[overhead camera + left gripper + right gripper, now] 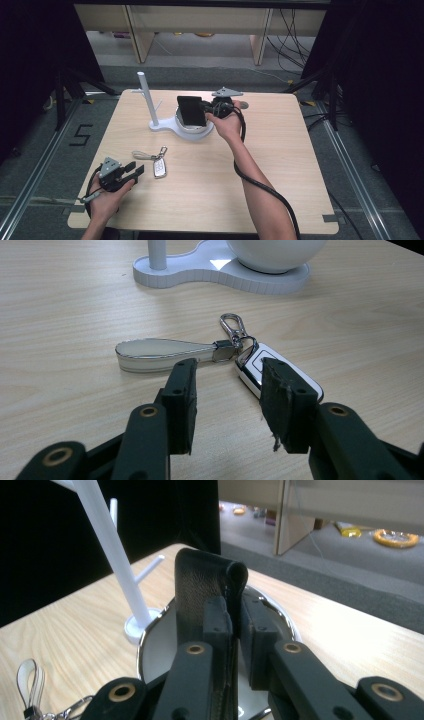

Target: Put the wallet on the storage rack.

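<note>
Wallet: a flat black leather wallet (pixel 191 110) stands on edge over the white bowl, pinched along one side by the right gripper. In the right gripper view its folded, grained spine (pixel 207 577) rises above the pads.
Right gripper: the right gripper (pixel 207 111), held in the person's right hand (pixel 226 122), is clenched on the wallet; its pads (pixel 218 622) press both faces of the leather with no gap visible. A black cable trails from it back along the forearm.
Bowl and stand: a round white bowl with a shiny metal rim (pixel 150 630) sits on a white figure-eight base (pixel 167 127). A slim white post (pixel 146 97) with short side pegs rises from the base's smaller end, just left of the bowl.
Left gripper: the left gripper (pixel 135 171), in the person's left hand (pixel 107 192) near the table's front left corner, is released. Its jaws stand apart with nothing between them and rest low over the tabletop.
Key fob: a white car key fob with chrome trim (pixel 260 367), clipped to a pale loop strap (pixel 160 354) and a silver snap hook (pixel 232 327), lies flat just beyond the left gripper's fingertips (pixel 182 400), not touching them.
Table: a light wood-grain table (pixel 280 165) carries everything; the stand lies well apart from the fob.
</note>
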